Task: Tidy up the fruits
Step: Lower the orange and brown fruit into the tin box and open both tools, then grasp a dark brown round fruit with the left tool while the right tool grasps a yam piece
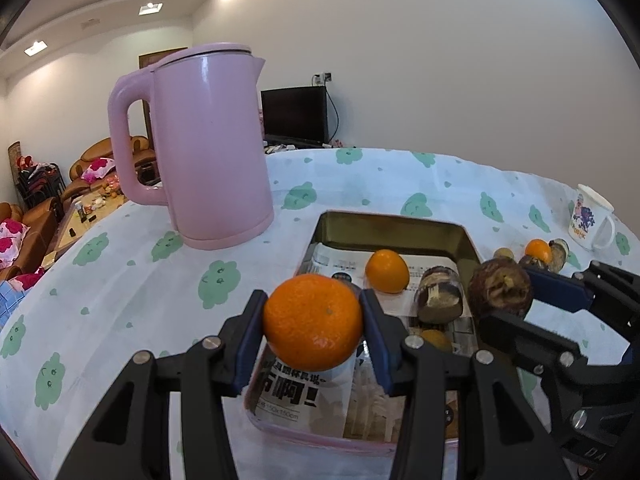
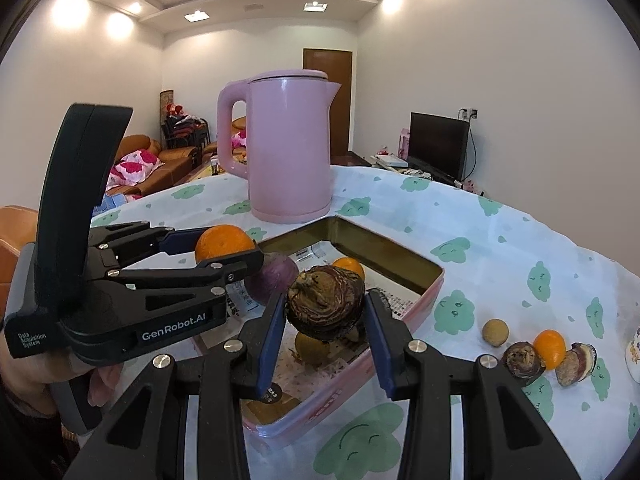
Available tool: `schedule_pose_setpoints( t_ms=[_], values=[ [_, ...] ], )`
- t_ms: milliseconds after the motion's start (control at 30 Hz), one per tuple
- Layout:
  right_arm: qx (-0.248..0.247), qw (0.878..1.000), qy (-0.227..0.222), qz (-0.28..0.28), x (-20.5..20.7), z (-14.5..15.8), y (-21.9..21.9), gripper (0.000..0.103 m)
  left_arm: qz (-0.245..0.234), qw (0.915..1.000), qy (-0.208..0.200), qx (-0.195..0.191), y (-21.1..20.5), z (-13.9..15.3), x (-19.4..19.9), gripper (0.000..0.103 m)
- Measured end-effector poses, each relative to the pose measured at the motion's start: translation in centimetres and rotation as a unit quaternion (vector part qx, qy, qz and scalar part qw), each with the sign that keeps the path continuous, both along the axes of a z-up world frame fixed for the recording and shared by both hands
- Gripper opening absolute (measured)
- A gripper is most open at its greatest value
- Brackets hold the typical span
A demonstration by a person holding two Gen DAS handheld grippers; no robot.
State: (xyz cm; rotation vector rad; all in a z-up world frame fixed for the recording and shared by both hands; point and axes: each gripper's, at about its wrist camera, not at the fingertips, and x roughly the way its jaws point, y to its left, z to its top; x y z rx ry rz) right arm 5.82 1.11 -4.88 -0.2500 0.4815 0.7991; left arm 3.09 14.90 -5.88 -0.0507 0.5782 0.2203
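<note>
we grip orange (image 1: 313, 322) in left gripper (image 1: 314, 334) | right gripper (image 2: 326, 312) clamps brown fruit (image 2: 325, 306) | both over tin (image 1: 394, 228) | 4 loose fruits (image 2: 536, 354) left, far right

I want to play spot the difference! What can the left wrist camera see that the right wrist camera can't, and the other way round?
Only the left wrist view shows the white mug whole, with its handle.

Only the right wrist view shows a purple onion in the tin, a brown door, and the left gripper's handle from the side.

Both show the pink kettle, the tin, the orange in the left gripper, the brown fruit in the right gripper, and the TV.
</note>
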Motion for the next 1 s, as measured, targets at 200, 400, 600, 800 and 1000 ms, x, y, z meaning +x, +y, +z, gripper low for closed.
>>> schedule_pose_setpoints(
  t_ms=[200,400,600,800,1000],
  values=[
    [-0.019,1.0,0.012,0.009,0.2,-0.6,0.9,0.042,-0.008,0.9998,0.013,-0.01,0.2,-0.3,0.3,0.049],
    [-0.033,0.999,0.026,0.021,0.3,-0.9,1.6,0.042,-0.004,0.9998,0.017,0.002,-0.1,-0.4,0.3,0.055],
    [-0.024,0.999,0.032,0.017,0.3,-0.8,1.0,0.049,0.015,0.9999,0.003,0.0,-0.1,0.3,-0.3,0.079],
    [-0.009,1.0,0.011,-0.001,-0.2,0.8,-1.6,0.055,0.013,0.9991,-0.039,-0.01,-1.3,2.8,-1.3,0.089],
    [-0.003,0.998,0.004,-0.059,1.3,1.8,-6.9,0.055,-0.023,0.9986,-0.047,-0.008,-4.9,3.9,-0.2,0.093]
  ],
)
